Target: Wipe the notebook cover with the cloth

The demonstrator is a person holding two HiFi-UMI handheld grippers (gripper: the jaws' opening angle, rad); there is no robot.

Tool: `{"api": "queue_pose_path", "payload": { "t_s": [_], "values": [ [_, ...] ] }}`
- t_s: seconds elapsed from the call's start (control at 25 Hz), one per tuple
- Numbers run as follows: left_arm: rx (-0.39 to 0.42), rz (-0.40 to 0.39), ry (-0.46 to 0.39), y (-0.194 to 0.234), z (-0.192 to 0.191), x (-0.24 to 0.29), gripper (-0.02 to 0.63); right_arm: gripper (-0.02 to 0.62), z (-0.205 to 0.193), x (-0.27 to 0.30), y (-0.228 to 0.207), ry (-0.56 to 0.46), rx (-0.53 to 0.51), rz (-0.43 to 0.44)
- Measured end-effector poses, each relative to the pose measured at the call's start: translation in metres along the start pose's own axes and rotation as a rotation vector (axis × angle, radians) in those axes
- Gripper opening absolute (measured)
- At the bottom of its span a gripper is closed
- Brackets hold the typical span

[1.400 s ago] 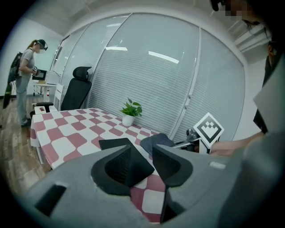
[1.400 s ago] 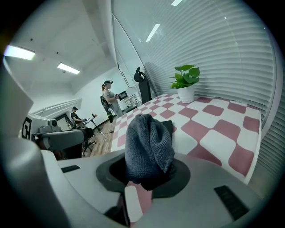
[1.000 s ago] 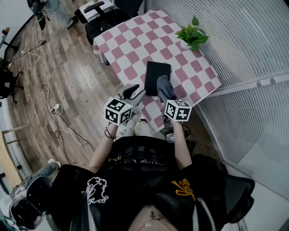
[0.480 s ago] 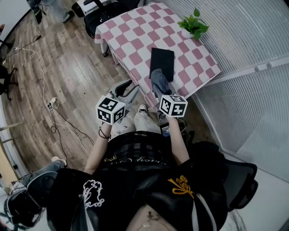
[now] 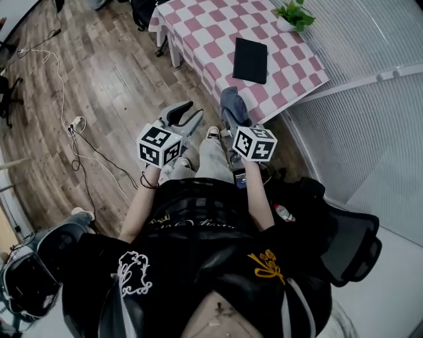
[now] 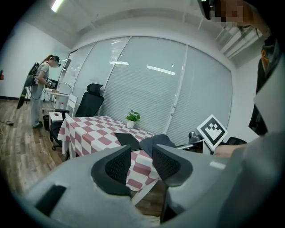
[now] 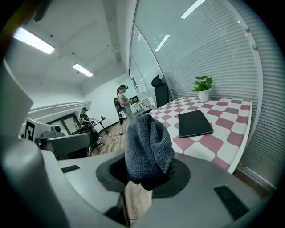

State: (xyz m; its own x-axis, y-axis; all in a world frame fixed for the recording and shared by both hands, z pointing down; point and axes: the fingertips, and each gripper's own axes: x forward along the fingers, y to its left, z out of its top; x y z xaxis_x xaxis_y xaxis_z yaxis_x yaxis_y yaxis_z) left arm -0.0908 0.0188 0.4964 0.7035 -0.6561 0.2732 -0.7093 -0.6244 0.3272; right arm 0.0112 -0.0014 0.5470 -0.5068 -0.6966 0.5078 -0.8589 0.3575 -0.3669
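A black notebook (image 5: pixel 250 60) (image 7: pixel 194 123) (image 6: pixel 128 140) lies flat on the pink-and-white checked table (image 5: pixel 205 36). My right gripper (image 5: pixel 234 117) (image 7: pixel 147 171) is shut on a bunched dark grey cloth (image 5: pixel 233 105) (image 7: pixel 148 149), held off the table's near edge, short of the notebook. To its left my left gripper (image 5: pixel 186 117) (image 6: pixel 142 162) is open with nothing between its jaws, over the wooden floor. In the left gripper view the cloth (image 6: pixel 158 141) and the right gripper's marker cube (image 6: pixel 212 130) show at the right.
A small potted plant (image 5: pixel 294 13) (image 7: pixel 202 87) stands at the table's far corner by the blinds-covered glass wall. Cables (image 5: pixel 79 125) trail across the wooden floor to my left. Office chairs (image 6: pixel 89 104) stand past the table, and people (image 7: pixel 122 104) are farther off in the room.
In the head view the table and notebook have slid up and away, so I stand farther back from the table. Both grippers keep their pose, the cloth still held in the right one.
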Motion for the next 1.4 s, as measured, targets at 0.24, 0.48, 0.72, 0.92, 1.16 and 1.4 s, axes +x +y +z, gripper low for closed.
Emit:
{"api": "queue_pose_path", "payload": {
  "t_s": [0.24, 0.48, 0.72, 0.92, 1.16, 1.4],
  "values": [
    [0.003, -0.021, -0.012, -0.015, -0.01, -0.019, 0.144, 0.091, -0.013, -0.021, 0.017, -0.011, -0.013, -0.016],
    [0.012, -0.044, -0.013, -0.031, 0.001, -0.024, 0.144, 0.091, -0.009, -0.037, 0.026, -0.006, -0.039, -0.005],
    [0.018, -0.023, -0.016, -0.037, 0.008, -0.013, 0.144, 0.091, 0.0, -0.043, 0.025, -0.011, -0.08, 0.01],
    [0.015, -0.023, -0.018, -0.056, 0.01, -0.002, 0.144, 0.091, -0.004, -0.058, 0.02, 0.002, -0.091, 0.027],
    [0.014, -0.034, -0.011, -0.079, 0.001, 0.003, 0.144, 0.091, -0.017, -0.073, 0.016, 0.015, -0.095, 0.035],
    [0.002, -0.025, -0.006, -0.088, -0.004, 0.005, 0.144, 0.091, -0.028, -0.082, 0.01, 0.036, -0.093, 0.034]
  ]
}}
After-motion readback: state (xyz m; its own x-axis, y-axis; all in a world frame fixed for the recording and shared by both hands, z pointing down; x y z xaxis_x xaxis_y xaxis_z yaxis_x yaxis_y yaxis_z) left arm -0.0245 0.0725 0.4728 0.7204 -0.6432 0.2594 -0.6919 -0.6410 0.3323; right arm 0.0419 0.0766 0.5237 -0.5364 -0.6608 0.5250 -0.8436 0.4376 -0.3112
